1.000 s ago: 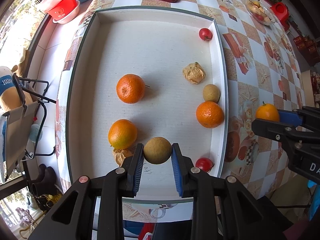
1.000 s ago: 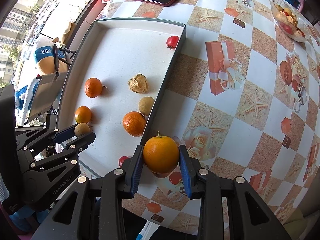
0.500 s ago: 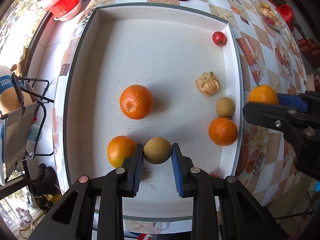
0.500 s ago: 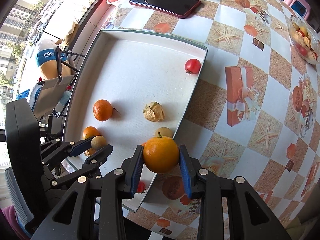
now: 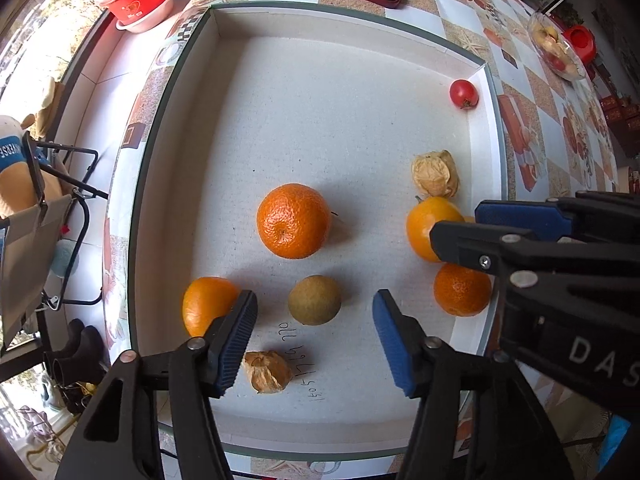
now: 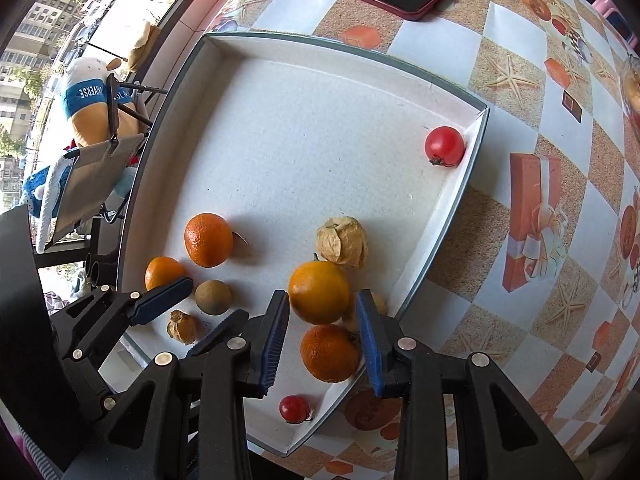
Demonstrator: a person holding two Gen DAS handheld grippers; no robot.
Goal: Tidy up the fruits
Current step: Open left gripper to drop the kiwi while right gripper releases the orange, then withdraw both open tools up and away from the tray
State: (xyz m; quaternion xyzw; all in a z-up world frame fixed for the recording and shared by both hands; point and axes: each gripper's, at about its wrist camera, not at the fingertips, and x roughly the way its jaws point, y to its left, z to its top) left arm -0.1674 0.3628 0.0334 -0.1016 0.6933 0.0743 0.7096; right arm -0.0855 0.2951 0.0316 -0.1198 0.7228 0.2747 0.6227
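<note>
Your left hand-held gripper (image 5: 314, 338) has just been opening and now stands wide, with the brown round fruit (image 5: 315, 299) resting free on the white tray (image 5: 320, 92) between the pads, touching neither. Your right hand-held gripper (image 6: 322, 334) holds the smooth orange (image 6: 319, 292) above the tray's right side, directly over a rough orange (image 6: 329, 353) and just beside a papery husk fruit (image 6: 341, 241). I think the free floor lies to its left, toward the tray's middle.
</note>
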